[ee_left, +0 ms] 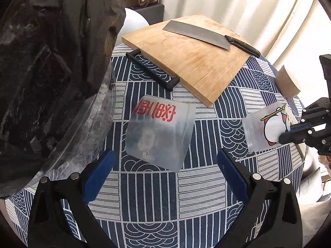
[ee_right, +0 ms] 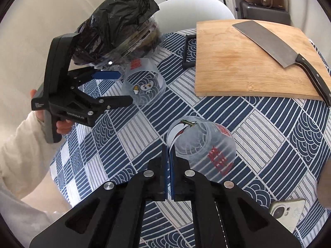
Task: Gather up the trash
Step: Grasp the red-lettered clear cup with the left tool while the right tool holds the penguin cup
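Seen from the right wrist: right gripper [ee_right: 169, 155] pinched shut on the rim of a clear plastic cup [ee_right: 203, 144] lying on its side at table centre, presumably for lifting toward the bin lined with a black trash bag [ee_right: 115, 26] at ten o'clock. Left gripper [ee_right: 121, 88], fingers spread wide and empty, poised around a second fallen cup [ee_right: 142, 88] just beside that bin, not yet gripped. Cleaver [ee_right: 269, 43] resting on a bamboo cutting board [ee_right: 238, 66] at one o'clock, clear of the work; phone [ee_right: 287, 212] at four o'clock.
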